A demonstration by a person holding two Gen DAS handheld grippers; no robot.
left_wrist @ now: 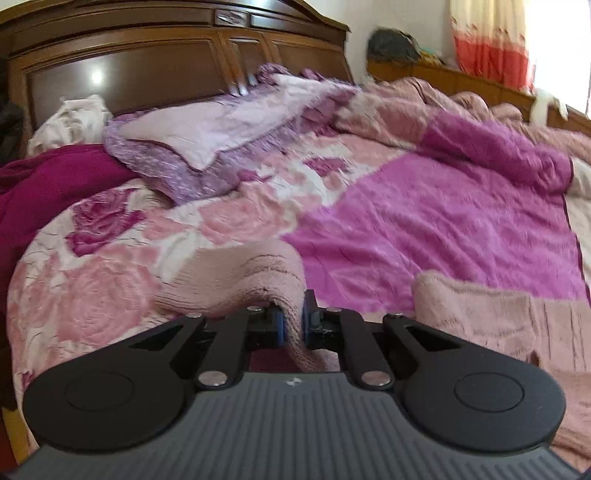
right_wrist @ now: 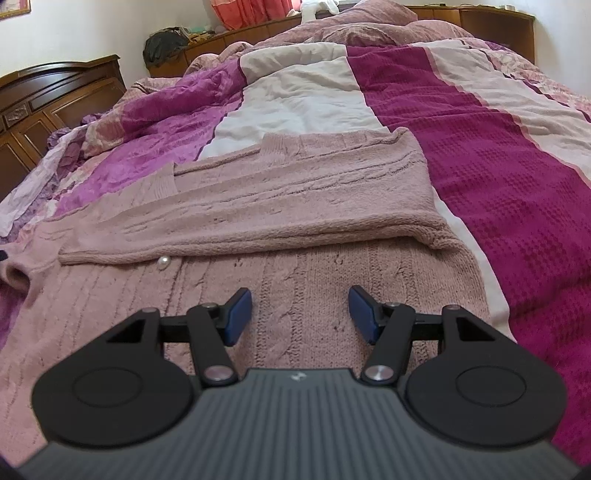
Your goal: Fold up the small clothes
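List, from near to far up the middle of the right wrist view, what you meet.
Open right gripper → pink cable-knit cardigan → its folded-over knitted panel → white bedspread patch → dusty-pink quilt heap.

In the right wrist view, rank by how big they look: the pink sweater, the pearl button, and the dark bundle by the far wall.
1. Pink sweater, by far the largest.
2. Dark bundle, though distance shrinks it.
3. Pearl button, smallest.
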